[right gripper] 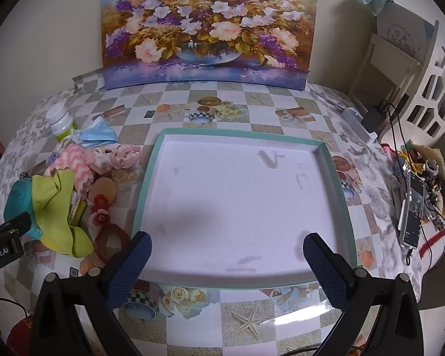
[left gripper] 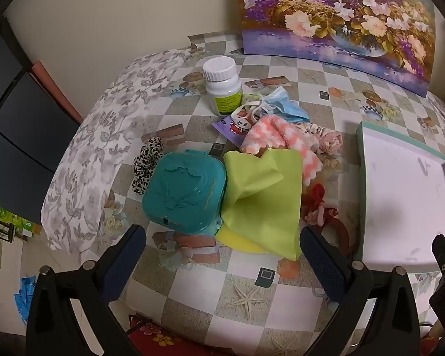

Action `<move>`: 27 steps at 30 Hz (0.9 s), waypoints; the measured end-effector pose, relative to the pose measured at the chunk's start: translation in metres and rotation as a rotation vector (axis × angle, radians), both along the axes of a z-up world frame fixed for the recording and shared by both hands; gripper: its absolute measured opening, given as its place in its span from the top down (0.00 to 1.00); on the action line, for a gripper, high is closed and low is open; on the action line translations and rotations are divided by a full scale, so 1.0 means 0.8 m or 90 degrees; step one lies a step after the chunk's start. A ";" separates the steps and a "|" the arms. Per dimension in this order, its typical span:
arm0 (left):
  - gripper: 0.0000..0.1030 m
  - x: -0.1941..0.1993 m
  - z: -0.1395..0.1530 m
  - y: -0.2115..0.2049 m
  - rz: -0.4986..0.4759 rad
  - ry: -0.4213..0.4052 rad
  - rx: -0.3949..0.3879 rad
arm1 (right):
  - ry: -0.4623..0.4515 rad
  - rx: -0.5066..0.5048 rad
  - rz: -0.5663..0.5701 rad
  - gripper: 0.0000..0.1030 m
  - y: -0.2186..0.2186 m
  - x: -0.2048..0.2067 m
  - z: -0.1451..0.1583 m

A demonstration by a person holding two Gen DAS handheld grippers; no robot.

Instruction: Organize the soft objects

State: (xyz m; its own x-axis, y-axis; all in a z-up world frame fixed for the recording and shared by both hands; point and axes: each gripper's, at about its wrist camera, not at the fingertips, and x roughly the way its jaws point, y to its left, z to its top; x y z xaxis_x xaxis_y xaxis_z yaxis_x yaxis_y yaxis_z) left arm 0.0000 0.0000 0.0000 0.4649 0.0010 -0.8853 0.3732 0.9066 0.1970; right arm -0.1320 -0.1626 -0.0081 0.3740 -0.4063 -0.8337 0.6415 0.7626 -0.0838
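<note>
A heap of soft things lies on the checked tablecloth: a lime green cloth (left gripper: 261,195) (right gripper: 55,204), a pink and white chevron towel (left gripper: 277,142) (right gripper: 74,160), a blue face mask (left gripper: 281,105) (right gripper: 99,136), a floral scrunchie (left gripper: 329,142) (right gripper: 121,154), a leopard scrunchie (left gripper: 146,163) and a red and pink hair tie (left gripper: 319,204) (right gripper: 99,207). My left gripper (left gripper: 222,246) hovers open just in front of the heap, holding nothing. My right gripper (right gripper: 227,252) hangs open over the near edge of the white tray with a teal rim (right gripper: 146,190) (left gripper: 359,178), which holds nothing.
A teal plastic case (left gripper: 185,190) lies against the green cloth, with a yellow sponge (left gripper: 237,241) under it. A white pill bottle (left gripper: 222,87) stands behind the heap. A flower painting (right gripper: 204,26) leans on the wall. A phone (right gripper: 412,210) and cables lie at the right table edge.
</note>
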 end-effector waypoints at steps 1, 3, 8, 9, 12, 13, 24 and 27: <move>0.00 0.000 0.000 0.000 0.000 -0.001 0.001 | 0.000 0.000 0.000 0.00 0.000 0.000 0.000; 0.00 0.000 0.000 0.000 0.000 0.000 0.001 | 0.000 0.000 0.000 0.00 0.000 0.000 0.000; 0.00 0.000 0.000 0.000 -0.001 0.001 0.001 | 0.000 0.001 0.000 0.00 0.000 0.000 -0.001; 0.00 0.000 0.000 0.000 0.000 0.001 0.001 | 0.000 0.001 0.000 0.00 0.000 0.000 -0.001; 0.00 0.000 0.000 0.000 0.000 0.001 0.001 | -0.001 0.002 -0.001 0.00 -0.002 0.000 -0.001; 0.00 0.000 0.000 0.000 0.000 0.001 0.002 | -0.001 0.002 -0.001 0.00 -0.002 0.000 -0.001; 0.00 0.000 0.000 0.000 0.000 0.001 0.002 | 0.001 0.001 0.002 0.00 0.002 0.000 -0.002; 0.00 0.000 0.000 0.000 0.000 0.001 0.003 | 0.001 0.001 0.002 0.00 0.002 0.000 -0.002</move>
